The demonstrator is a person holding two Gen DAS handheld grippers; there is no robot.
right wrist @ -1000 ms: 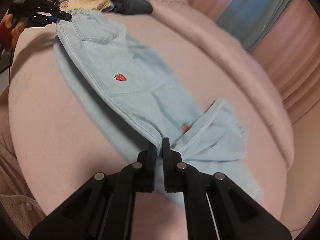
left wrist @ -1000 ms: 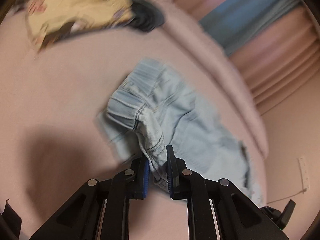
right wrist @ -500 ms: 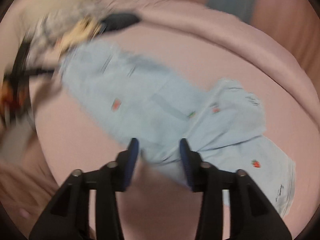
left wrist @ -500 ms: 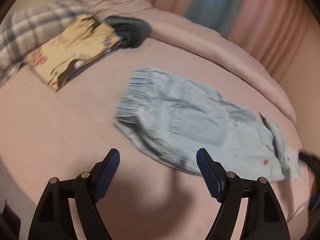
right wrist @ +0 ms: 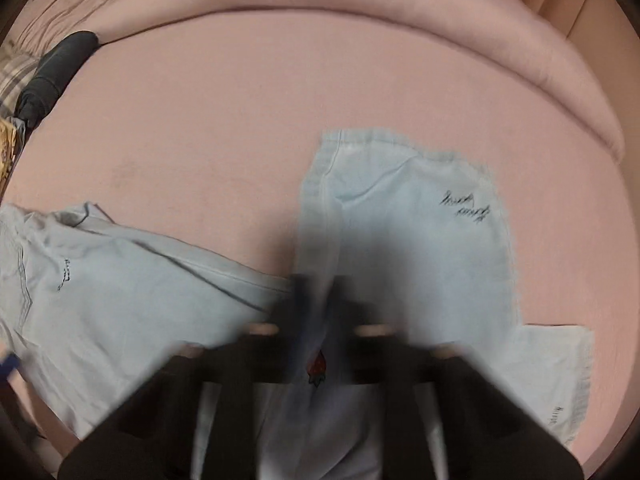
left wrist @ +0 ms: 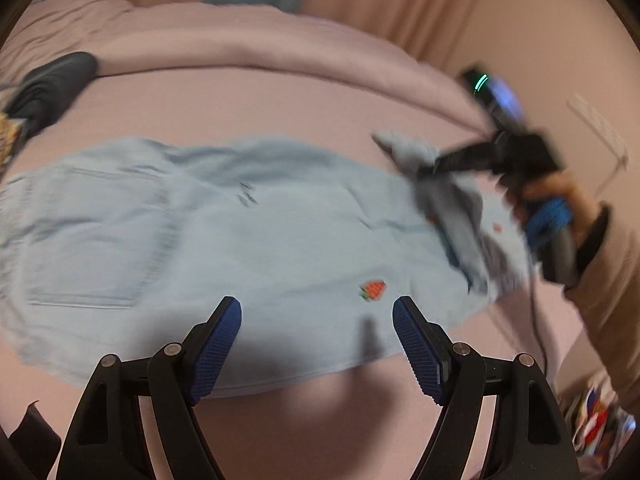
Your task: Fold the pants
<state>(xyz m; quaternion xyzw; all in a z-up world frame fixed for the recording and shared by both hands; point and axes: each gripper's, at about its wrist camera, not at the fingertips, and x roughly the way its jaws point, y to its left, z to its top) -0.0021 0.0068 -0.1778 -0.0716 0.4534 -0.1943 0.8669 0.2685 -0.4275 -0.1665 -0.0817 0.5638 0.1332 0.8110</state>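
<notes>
Pink bed (left wrist: 248,92); my right gripper (right wrist: 320,296) is pinching the pants (left wrist: 224,232) leg end, my left gripper (left wrist: 316,344) is hanging open, empty; next, carrying the hem toward the waistband.

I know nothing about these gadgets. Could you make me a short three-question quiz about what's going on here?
1. True or false: the left hand-held gripper is clamped on the pants.
2. What does the right hand-held gripper pinch: A) the pants' leg end, B) a pillow?
3. What fruit is stitched on the pants?

Key: 1 false, its jaws stand open and empty; 2 A; 3 a strawberry.
</notes>
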